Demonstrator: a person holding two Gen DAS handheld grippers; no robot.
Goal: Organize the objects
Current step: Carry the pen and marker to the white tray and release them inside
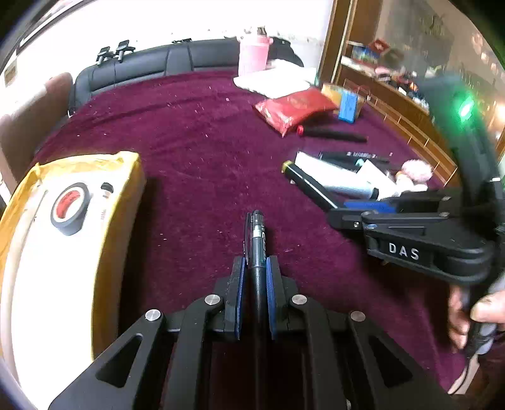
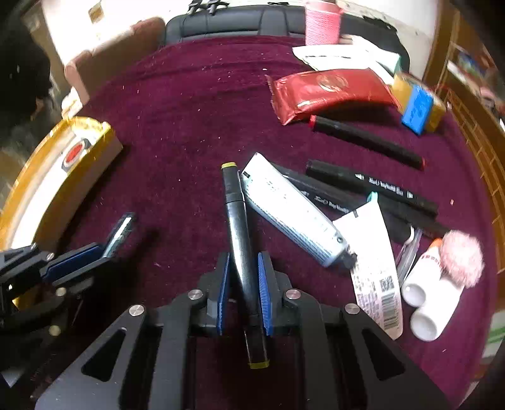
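My left gripper (image 1: 255,265) is shut on a black pen (image 1: 257,239) that points forward above the maroon cloth (image 1: 189,142). My right gripper (image 2: 243,261) is shut on a black marker with yellow ends (image 2: 236,217); it also shows in the left wrist view (image 1: 309,186), with the right gripper (image 1: 347,214) at the right. A yellow-edged white box (image 1: 63,252) lies to the left, holding a roll of black tape (image 1: 71,206). The left gripper (image 2: 104,249) appears at the left of the right wrist view, near the box (image 2: 47,189).
Right of the marker lie a silver-blue tube (image 2: 293,217), several black markers (image 2: 369,186), a white label (image 2: 375,268), white cylinders (image 2: 432,293) and a pink pom-pom (image 2: 460,255). Farther back are a red pouch (image 2: 328,91), a blue-yellow pack (image 2: 419,107), a pink cup (image 2: 322,22) and a black sofa (image 1: 151,63).
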